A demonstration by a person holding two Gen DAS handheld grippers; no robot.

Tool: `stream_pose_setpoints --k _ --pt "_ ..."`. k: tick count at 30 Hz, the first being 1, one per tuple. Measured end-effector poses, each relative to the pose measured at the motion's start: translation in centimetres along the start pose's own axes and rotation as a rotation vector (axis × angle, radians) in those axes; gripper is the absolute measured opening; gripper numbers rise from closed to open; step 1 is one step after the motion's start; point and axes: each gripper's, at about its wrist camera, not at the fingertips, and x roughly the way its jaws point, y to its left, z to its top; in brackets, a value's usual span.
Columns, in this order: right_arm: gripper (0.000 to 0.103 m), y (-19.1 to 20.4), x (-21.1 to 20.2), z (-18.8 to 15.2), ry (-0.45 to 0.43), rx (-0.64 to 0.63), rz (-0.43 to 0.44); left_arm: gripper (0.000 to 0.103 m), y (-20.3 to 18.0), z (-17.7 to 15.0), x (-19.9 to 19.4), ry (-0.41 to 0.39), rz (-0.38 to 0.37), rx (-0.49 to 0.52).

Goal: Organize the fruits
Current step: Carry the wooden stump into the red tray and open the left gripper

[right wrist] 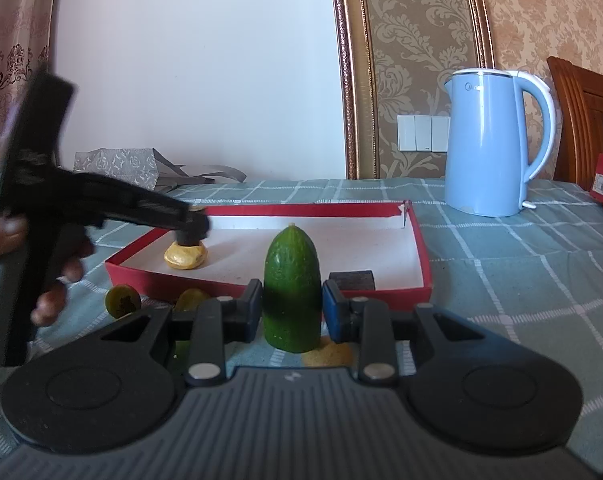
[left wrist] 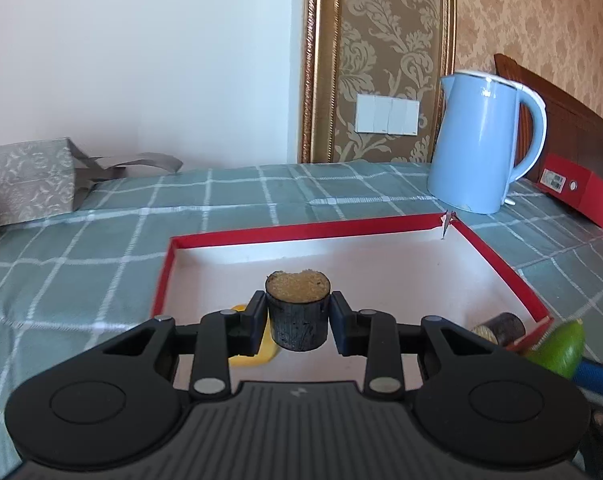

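My left gripper [left wrist: 297, 318] is shut on a dark cylindrical fruit piece [left wrist: 297, 312] with a tan cut top, held over the red-rimmed white tray [left wrist: 301, 232]. A yellow fruit piece [left wrist: 267, 350] lies in the tray under it. Another dark piece [left wrist: 501, 328] lies at the tray's near right corner. My right gripper [right wrist: 291, 312] is shut on a green cucumber half [right wrist: 291, 292], upright, just in front of the tray [right wrist: 261, 284]. The right wrist view shows the left gripper [right wrist: 191, 230] above the yellow piece [right wrist: 185, 256].
A blue kettle [right wrist: 497, 144] stands behind the tray on the checked cloth. A grey gift bag [left wrist: 29, 184] is at the far left. A red box [left wrist: 581, 188] lies at the right. Small green and yellow fruit pieces [right wrist: 123, 300] lie on the cloth before the tray.
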Motion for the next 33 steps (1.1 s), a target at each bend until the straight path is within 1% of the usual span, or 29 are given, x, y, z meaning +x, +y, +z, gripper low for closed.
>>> stream_pose_setpoints --k 2,5,9,12,13,14,17,20,21,22,24,27,28,30,33 --pt "0.03 0.0 0.0 0.0 0.0 -0.002 -0.001 0.032 -0.5 0.3 1.1 0.007 0.001 0.012" --pt "0.03 -0.1 0.1 0.0 0.0 -0.001 0.001 0.032 -0.6 0.6 2.7 0.036 -0.018 -0.009" --pt "0.03 0.0 0.1 0.1 0.0 -0.003 0.0 0.033 -1.0 0.3 4.7 0.068 0.016 0.006" --pt "0.03 0.0 0.2 0.0 0.002 -0.005 0.001 0.033 -0.5 0.3 4.9 0.083 0.007 -0.022" --pt "0.03 0.0 0.2 0.0 0.002 -0.005 0.002 0.036 -0.4 0.3 4.9 0.091 0.006 -0.028" --pt "0.03 0.0 0.1 0.0 0.001 -0.005 0.001 0.036 -0.3 0.3 4.9 0.094 0.012 -0.034" --pt "0.03 0.0 0.2 0.0 0.001 -0.004 0.0 0.041 -0.5 0.2 4.3 0.081 0.006 0.001" --pt "0.03 0.0 0.2 0.0 0.0 -0.004 -0.001 0.047 -1.0 -0.1 2.6 0.038 0.042 0.054" --pt "0.03 0.0 0.2 0.0 0.0 -0.005 0.0 0.054 -1.0 -0.2 1.9 0.02 0.058 0.061" --pt "0.03 0.0 0.2 0.0 0.0 -0.005 0.0 0.057 -0.9 -0.3 1.0 -0.002 0.078 0.068" --pt "0.03 0.0 0.2 -0.1 -0.002 -0.004 -0.001 0.059 -0.3 -0.8 -1.3 -0.064 0.128 0.077" --pt "0.03 0.1 0.1 -0.1 -0.002 -0.006 -0.002 0.063 1.2 -2.1 -5.2 -0.123 0.154 0.051" --pt "0.03 0.1 0.0 -0.1 -0.003 -0.007 -0.003 0.065 1.7 -2.6 -6.3 -0.132 0.156 0.043" --pt "0.03 0.2 -0.1 -0.1 -0.003 -0.007 -0.003 0.067 2.9 -4.0 -8.4 -0.138 0.154 0.011" --pt "0.03 0.3 -0.2 0.0 -0.007 -0.016 -0.003 0.067 4.8 -6.3 -10.6 -0.101 0.139 -0.034"
